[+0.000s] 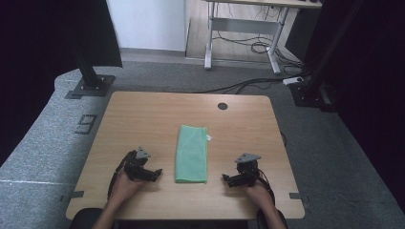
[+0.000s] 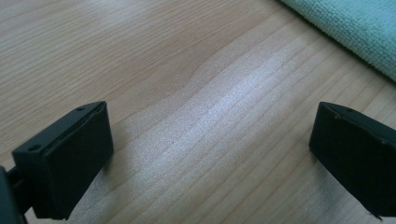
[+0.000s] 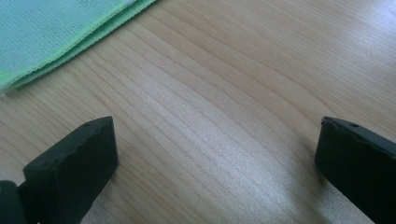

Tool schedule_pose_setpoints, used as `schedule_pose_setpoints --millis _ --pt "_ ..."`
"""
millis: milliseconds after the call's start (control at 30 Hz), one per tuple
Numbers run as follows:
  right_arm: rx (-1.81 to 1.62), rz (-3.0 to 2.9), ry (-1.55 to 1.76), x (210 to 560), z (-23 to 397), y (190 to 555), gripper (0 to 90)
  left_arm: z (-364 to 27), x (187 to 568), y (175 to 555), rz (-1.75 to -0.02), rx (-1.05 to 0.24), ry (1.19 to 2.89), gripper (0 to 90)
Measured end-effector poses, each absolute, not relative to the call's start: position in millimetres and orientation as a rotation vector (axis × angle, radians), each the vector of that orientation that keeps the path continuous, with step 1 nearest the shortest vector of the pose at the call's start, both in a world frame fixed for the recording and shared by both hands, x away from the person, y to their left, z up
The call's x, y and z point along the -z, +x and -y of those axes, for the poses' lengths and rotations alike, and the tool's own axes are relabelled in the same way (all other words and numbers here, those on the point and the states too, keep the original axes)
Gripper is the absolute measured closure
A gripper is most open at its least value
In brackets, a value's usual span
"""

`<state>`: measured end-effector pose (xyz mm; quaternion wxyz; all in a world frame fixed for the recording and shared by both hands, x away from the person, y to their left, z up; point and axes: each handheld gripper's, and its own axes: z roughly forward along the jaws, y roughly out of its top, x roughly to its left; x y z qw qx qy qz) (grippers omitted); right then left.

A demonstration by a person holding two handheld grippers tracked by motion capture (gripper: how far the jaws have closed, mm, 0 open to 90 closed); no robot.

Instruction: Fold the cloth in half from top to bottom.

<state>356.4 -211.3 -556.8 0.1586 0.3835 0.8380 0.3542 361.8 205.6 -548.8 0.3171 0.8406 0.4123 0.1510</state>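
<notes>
Green towel lengthwise, seemingly away.

Both forearms come in from the near edge. The left hand holds the left tongs low, pointed inward to the right, jaws spread wide with nothing between them. The right hand holds the right tongs low as well, pointed inward to the left, jaws likewise wide apart and empty. The two stand well apart.

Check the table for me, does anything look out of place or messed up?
Nothing stands out. The folded green towel lies flat and tidy on the wooden table, between the open left hand-held gripper and right hand-held gripper.
</notes>
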Motion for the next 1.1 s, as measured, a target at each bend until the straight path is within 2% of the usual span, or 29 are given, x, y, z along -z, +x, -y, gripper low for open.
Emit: schedule_pose_setpoints --millis 700,967,1100 --pt "-1.042 -2.422 1.085 551.5 201.3 355.8 0.5 -187.7 533.2 380.0 -1.069 -0.413 2.153 0.0" --pt "-1.033 -2.431 1.094 553.7 198.3 355.5 1.2 -169.1 522.8 404.3 -1.053 -0.404 2.104 0.1" --pt "-1.031 -2.428 1.095 553.9 198.5 355.5 1.4 -155.5 521.5 420.2 -1.047 -0.443 2.120 0.1"
